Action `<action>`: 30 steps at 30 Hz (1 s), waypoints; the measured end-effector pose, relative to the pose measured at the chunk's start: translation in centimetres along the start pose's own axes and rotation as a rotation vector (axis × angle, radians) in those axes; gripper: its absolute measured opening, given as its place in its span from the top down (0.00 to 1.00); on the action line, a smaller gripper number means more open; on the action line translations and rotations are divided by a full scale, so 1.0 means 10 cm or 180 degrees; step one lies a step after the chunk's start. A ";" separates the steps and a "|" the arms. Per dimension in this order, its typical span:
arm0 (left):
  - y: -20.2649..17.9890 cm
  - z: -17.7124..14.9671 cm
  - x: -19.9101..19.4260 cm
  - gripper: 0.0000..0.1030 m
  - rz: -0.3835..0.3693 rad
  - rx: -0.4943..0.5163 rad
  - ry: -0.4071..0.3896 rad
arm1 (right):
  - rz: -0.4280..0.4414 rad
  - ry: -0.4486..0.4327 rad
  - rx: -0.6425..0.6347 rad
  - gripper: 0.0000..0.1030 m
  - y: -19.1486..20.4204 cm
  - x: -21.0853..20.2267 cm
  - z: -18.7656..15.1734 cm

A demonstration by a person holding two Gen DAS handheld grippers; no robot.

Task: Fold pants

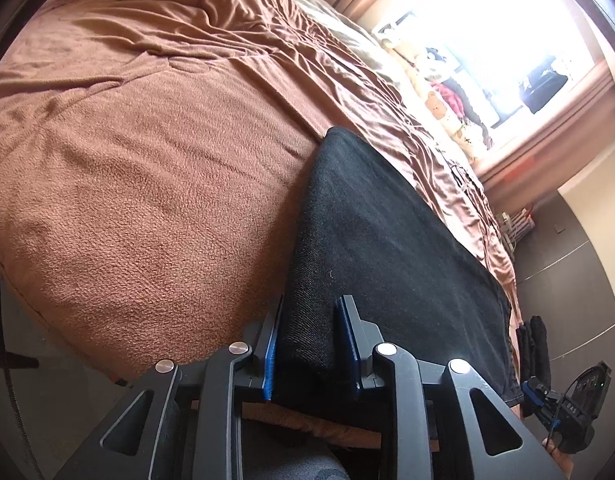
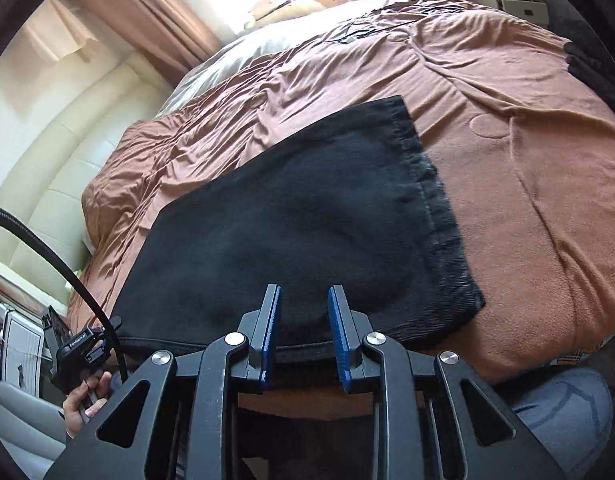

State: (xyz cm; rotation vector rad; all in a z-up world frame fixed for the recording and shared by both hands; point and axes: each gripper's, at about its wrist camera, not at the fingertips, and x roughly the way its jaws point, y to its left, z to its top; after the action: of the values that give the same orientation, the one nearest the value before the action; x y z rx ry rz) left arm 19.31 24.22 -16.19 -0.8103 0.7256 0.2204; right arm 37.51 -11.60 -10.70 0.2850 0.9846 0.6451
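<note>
Black pants [image 1: 387, 240] edge clamped between left claw [image 1: 313, 344] pads.

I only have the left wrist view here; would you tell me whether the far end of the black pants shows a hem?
Observer: Yes. In the right wrist view the pants end in a stitched hem, lying flat on the brown blanket.
Operator: Is the right gripper holding them?
Observer: The right gripper has the near edge of the fabric between its blue pads.
Operator: Who holds my gripper?
Observer: A person's hand grips its handle, low at the left of that view.
</note>
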 end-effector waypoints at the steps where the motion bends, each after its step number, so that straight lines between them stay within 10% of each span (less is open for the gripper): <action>1: 0.01 -0.02 -0.02 0.74 -0.0005 0.0003 -0.0013 | 0.0018 0.0030 -0.0041 0.79 0.08 0.06 -0.01; 30: 0.09 0.00 0.00 0.76 -0.0128 -0.0063 -0.0006 | -0.0185 0.0724 -0.0980 0.85 1.19 1.60 0.18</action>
State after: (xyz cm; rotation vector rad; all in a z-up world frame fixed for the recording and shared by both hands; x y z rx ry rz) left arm 18.93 24.79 -16.73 -0.8427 0.7056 0.1925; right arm 40.75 7.72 -14.66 -0.0907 1.0888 0.7762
